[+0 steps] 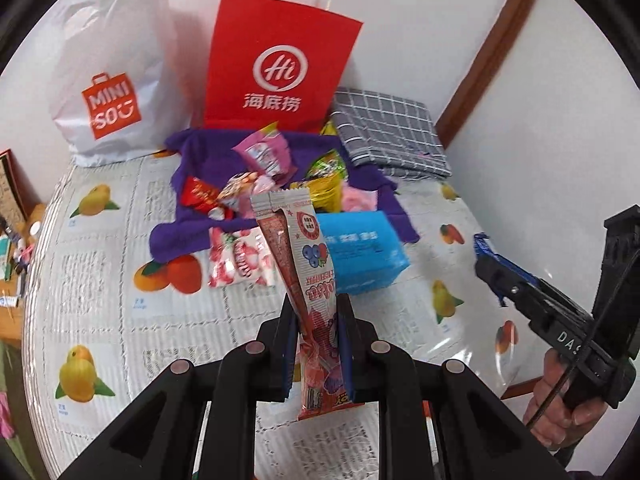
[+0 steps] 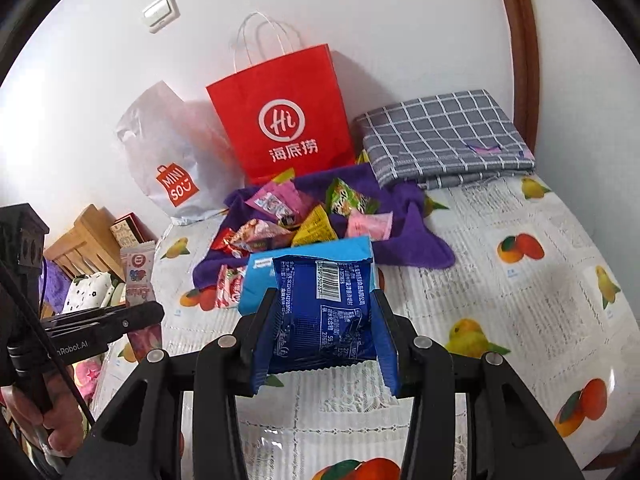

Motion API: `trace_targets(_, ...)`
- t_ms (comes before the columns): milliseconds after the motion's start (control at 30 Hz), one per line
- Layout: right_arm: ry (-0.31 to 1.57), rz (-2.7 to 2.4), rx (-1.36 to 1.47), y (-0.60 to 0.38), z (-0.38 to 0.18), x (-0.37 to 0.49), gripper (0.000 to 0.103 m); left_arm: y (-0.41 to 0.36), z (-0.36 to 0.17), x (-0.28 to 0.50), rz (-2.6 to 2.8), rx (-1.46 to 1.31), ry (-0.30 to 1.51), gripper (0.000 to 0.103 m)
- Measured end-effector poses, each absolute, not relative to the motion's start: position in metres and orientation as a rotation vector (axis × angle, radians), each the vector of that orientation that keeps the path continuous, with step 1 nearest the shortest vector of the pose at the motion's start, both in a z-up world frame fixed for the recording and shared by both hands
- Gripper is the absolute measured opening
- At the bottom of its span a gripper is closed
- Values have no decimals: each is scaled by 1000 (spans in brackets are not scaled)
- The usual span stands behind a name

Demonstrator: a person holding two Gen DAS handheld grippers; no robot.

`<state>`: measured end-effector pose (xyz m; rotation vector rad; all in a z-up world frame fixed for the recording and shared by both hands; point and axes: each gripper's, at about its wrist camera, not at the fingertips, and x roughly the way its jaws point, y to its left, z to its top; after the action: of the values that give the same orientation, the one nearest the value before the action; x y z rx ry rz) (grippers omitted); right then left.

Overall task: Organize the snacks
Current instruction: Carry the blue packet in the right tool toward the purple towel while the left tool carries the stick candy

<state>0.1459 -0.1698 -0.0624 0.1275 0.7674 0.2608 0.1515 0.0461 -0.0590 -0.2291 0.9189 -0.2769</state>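
My left gripper (image 1: pixel 314 312) is shut on a long pink and white snack packet (image 1: pixel 302 256), held upright above the table. My right gripper (image 2: pixel 324 308) is shut on a dark blue snack packet (image 2: pixel 326 312) with a barcode, also lifted off the table. Each gripper shows in the other view: the right gripper (image 1: pixel 486 252) at the right edge, the left gripper (image 2: pixel 156 312) at the left with its snack packet (image 2: pixel 138 276). A pile of small snacks (image 2: pixel 288 216) lies on a purple towel (image 2: pixel 416 240). A light blue box (image 1: pixel 364 252) sits just in front of the towel.
A red paper bag (image 1: pixel 276 64) and a white Miniso plastic bag (image 1: pixel 116 80) stand against the wall behind the towel. A folded grey checked cloth (image 2: pixel 444 136) lies at the back right. The table wears a fruit-print cover (image 1: pixel 100 280). A wooden chair (image 2: pixel 84 240) stands at the left.
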Motion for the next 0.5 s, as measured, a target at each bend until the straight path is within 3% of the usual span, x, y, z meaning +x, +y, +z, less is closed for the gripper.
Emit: trace_targets(500,758,282,130,-166,-50,164,44,34,-43,176,-317,-216,898,17)
